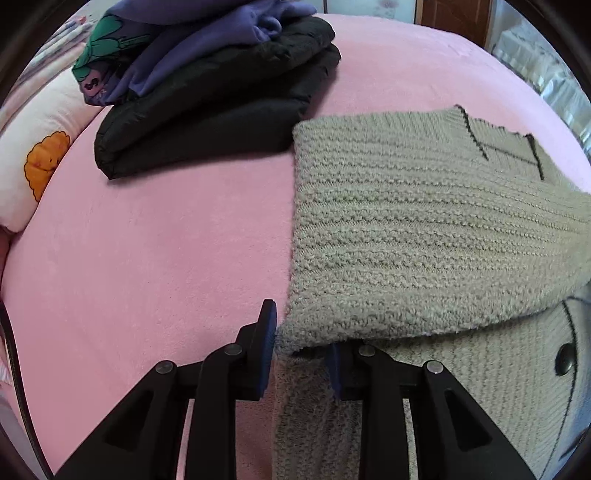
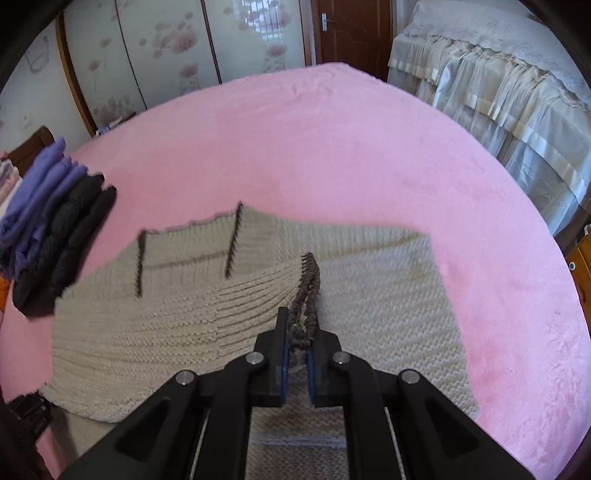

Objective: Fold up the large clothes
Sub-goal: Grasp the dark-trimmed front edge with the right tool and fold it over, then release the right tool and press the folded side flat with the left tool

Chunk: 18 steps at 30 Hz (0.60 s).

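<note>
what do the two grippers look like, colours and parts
Both the left gripper and the right gripper are matte black plastic, with angular linkage arms joined by round silver pins. Each finger carries a flat blue pad inside. No cables or sleeves show.

A sweater (image 2: 258,295) lies flat on the bed (image 2: 332,147). 1 sleeve (image 1: 424,240) is folded across its body. To the left of the sweater sits a pile of folded clothes (image 1: 207,110), also on the bed. A pillow (image 1: 40,158) lies left of the pile. Behind the bed stand a closet (image 2: 166,48) and a door (image 2: 354,33). Right of the bed is another bed (image 2: 509,92).
</note>
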{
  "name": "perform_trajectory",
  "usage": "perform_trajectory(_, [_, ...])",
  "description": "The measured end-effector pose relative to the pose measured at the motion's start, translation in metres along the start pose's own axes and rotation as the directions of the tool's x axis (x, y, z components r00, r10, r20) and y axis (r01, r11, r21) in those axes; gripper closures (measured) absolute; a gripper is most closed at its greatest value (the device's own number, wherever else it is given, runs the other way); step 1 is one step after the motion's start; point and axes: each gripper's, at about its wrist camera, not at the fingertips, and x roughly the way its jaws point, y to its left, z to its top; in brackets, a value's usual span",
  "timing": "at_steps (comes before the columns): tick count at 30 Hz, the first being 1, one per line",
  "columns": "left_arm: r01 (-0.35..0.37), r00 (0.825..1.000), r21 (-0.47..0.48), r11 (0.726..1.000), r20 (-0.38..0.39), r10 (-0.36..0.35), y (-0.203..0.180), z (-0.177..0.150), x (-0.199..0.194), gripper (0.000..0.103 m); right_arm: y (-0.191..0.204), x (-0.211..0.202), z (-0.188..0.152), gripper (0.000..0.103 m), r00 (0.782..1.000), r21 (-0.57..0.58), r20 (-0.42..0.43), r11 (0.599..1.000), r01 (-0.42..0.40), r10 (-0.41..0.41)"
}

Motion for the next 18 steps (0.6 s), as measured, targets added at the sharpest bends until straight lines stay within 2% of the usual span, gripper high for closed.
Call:
perform_trajectory(3, [0.013,1.000,0.001,1.000,-0.009,-0.012,0.003,0.003,0.005,0.073,-0.003,0.019,-0.009,0.094,0.998,-0.016,-0.068,1.000,0.006,-0.007])
perform_trajectory(5, [0.026,1.000,-0.002,1.000,-0.015,-0.026,0.009,0.005,0.007,0.066,-0.011,0.026,-0.012,0.092,0.993,0.020,-0.117,1.000,-0.020,0.022])
perform_trajectory(6, [0.026,0.999,-0.006,1.000,-0.019,-0.026,0.012,0.007,0.007,0.057,-0.016,0.026,-0.013,0.089,0.991,0.047,-0.130,0.998,-0.038,0.043])
perform_trajectory(7, [0.030,0.999,-0.010,1.000,-0.019,-0.030,0.018,0.008,0.004,0.049,-0.023,0.022,-0.014,0.088,0.989,0.087,-0.130,0.994,-0.065,0.076])
perform_trajectory(9, [0.056,0.998,-0.014,0.998,-0.021,-0.056,0.027,0.009,0.001,0.044,-0.035,0.011,-0.014,0.087,0.988,0.138,-0.108,0.986,-0.095,0.111])
perform_trajectory(13, [0.137,0.990,-0.017,0.990,-0.030,-0.138,0.042,0.002,-0.020,0.040,-0.054,-0.014,-0.016,0.086,0.994,0.186,-0.068,0.980,-0.067,0.081])
perform_trajectory(15, [0.154,0.988,-0.015,0.988,-0.022,-0.154,0.043,0.000,-0.030,0.040,-0.056,-0.026,-0.018,0.086,0.996,0.190,-0.051,0.980,-0.062,0.073])
perform_trajectory(18, [0.180,0.983,-0.005,0.984,0.022,-0.180,0.041,-0.001,-0.050,0.040,-0.045,-0.037,-0.020,0.086,0.993,0.160,-0.025,0.981,-0.107,0.112])
